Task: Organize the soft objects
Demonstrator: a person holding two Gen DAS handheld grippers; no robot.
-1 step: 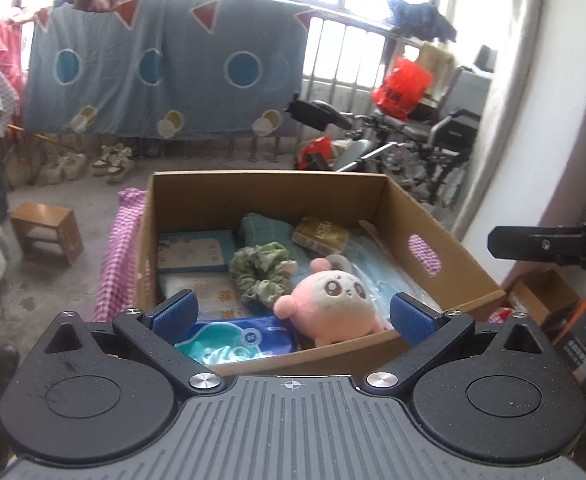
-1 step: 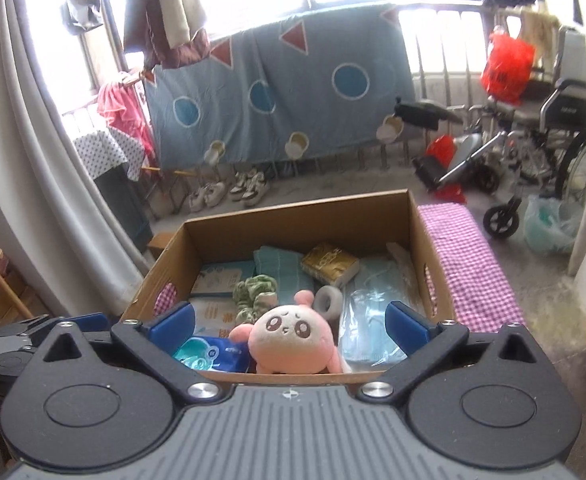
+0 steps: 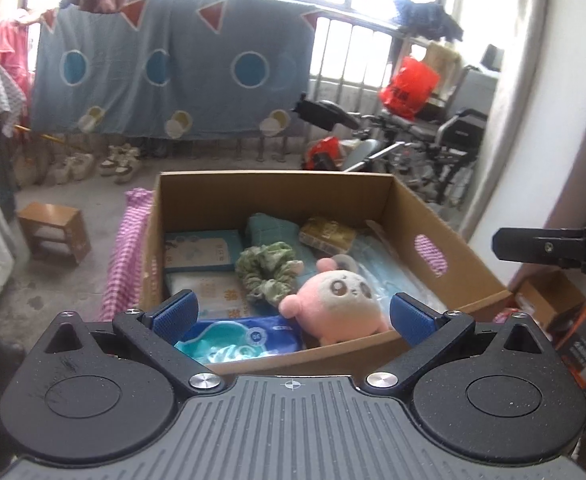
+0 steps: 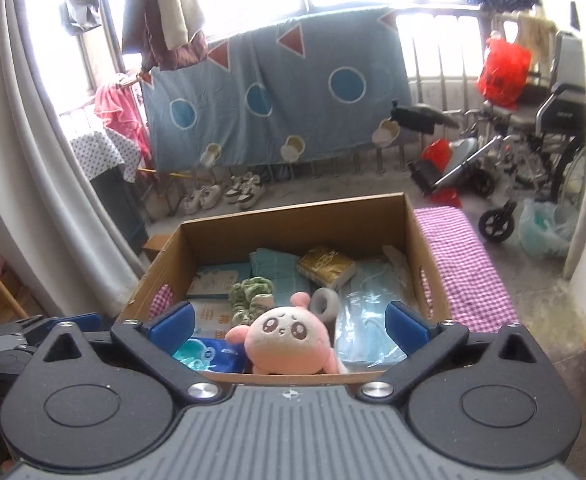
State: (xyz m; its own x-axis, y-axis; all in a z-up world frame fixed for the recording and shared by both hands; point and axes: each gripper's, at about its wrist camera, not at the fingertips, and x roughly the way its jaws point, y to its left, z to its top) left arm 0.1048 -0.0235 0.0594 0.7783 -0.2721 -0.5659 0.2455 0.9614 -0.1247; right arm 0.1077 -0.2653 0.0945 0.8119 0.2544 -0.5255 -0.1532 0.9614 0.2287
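Note:
An open cardboard box (image 3: 277, 178) holds a pink plush toy (image 3: 341, 300) at its near side. Beside the toy lie a green scrunchie (image 3: 269, 270) and a blue pack (image 3: 245, 338). My left gripper (image 3: 293, 314) hovers open before the box's near wall, with nothing between its pads. In the right wrist view the same plush toy (image 4: 289, 340) lies free in the box (image 4: 293, 216). My right gripper (image 4: 290, 322) is above it, its jaws opening and its pads clear of the toy. A pack of face masks (image 4: 367, 320), a gold tissue pack (image 4: 325, 266) and a teal folded cloth (image 4: 273, 264) fill the rest.
A pink checked cloth (image 4: 465, 264) covers the surface under the box. A wheelchair (image 4: 533, 152) stands at the back right and a small wooden stool (image 3: 53, 232) on the floor to the left. A blue blanket (image 3: 165, 72) hangs behind, with shoes below it.

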